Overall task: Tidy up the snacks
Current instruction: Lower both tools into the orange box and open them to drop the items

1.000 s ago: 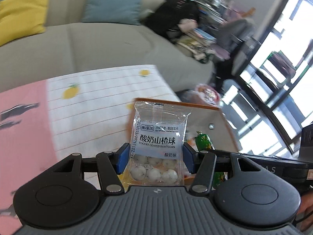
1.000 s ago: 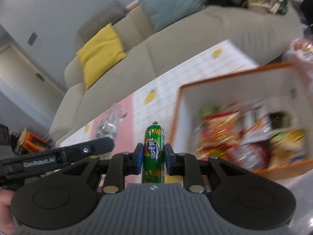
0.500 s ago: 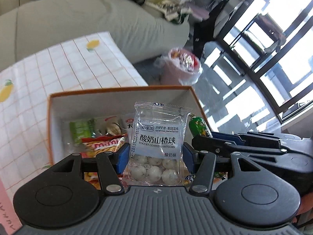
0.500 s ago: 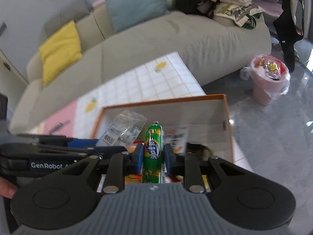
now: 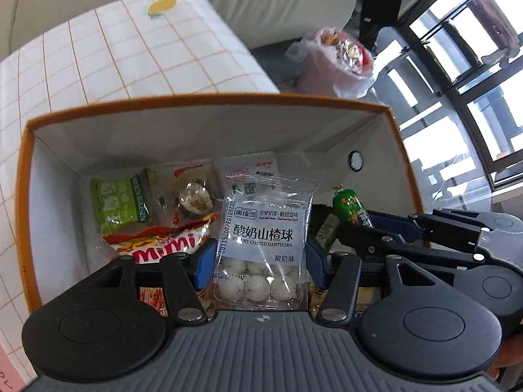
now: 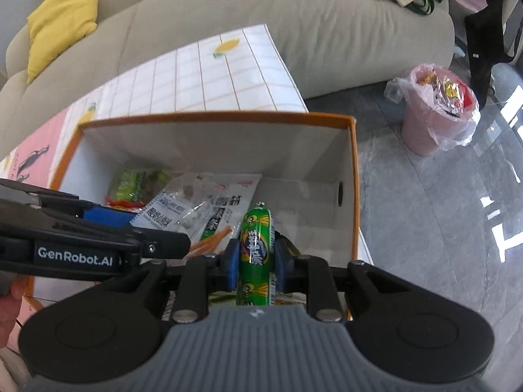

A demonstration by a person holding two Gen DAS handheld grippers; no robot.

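Note:
My left gripper (image 5: 261,266) is shut on a clear packet of yogurt-coated hawthorn balls (image 5: 264,238) and holds it over the orange-rimmed white box (image 5: 209,99). My right gripper (image 6: 255,263) is shut on a green sausage stick (image 6: 255,254) and holds it over the same box (image 6: 215,118), right of the left gripper. The sausage also shows in the left wrist view (image 5: 350,207), and the hawthorn packet in the right wrist view (image 6: 163,215). Several snack packets lie in the box, among them a green raisin pack (image 5: 119,204) and a red Mimi bag (image 5: 160,245).
The box stands on a table with a white checked lemon cloth (image 6: 202,75). A grey sofa (image 6: 294,26) with a yellow cushion (image 6: 62,19) is behind it. A pink bin lined with a plastic bag (image 6: 434,111) stands on the grey floor to the right.
Both grippers have moved forward and down over the box, each still holding its snack. The box now fills the middle of both views.

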